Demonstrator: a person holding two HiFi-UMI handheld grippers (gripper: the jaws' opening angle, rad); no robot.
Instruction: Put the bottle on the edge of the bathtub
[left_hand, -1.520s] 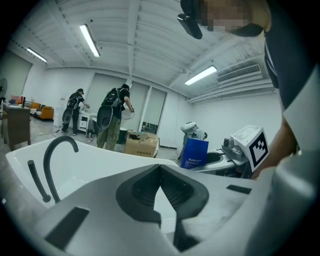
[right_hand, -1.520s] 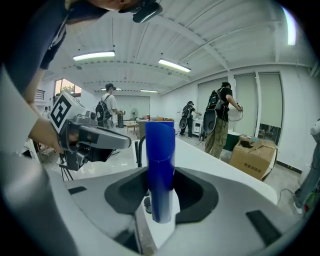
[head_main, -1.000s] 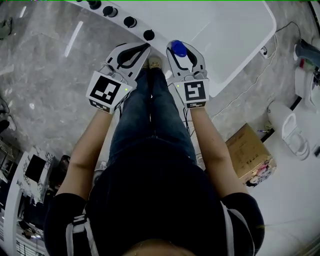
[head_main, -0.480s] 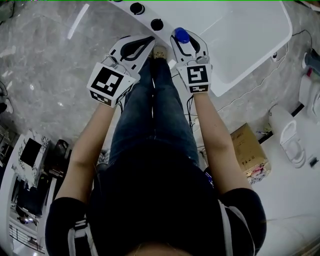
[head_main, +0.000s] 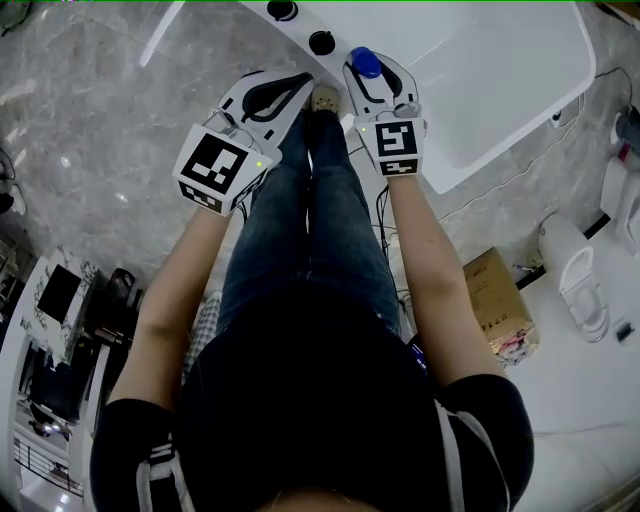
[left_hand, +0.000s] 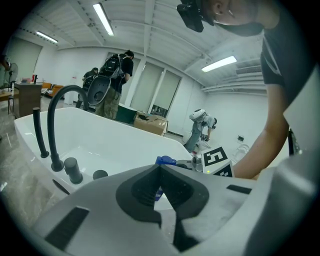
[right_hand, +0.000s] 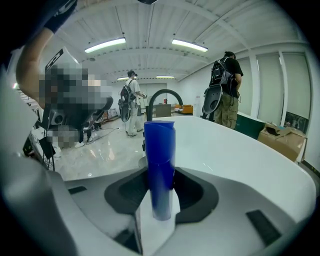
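Observation:
My right gripper is shut on a white bottle with a blue cap, held upright over the near rim of the white bathtub. In the right gripper view the bottle stands between the pads of the right gripper, with the bathtub stretching behind it. My left gripper hovers beside it to the left, shut with nothing in it. In the left gripper view the tips of the left gripper meet, and the blue cap shows just past them.
Black faucet knobs sit on the tub rim, and a curved black faucet rises at its end. A cardboard box and a white fixture stand on the floor at right. People with backpacks stand beyond the tub.
Both grippers have moved forward toward the tub rim, and the right one has carried the bottle along. The jaws have not changed.

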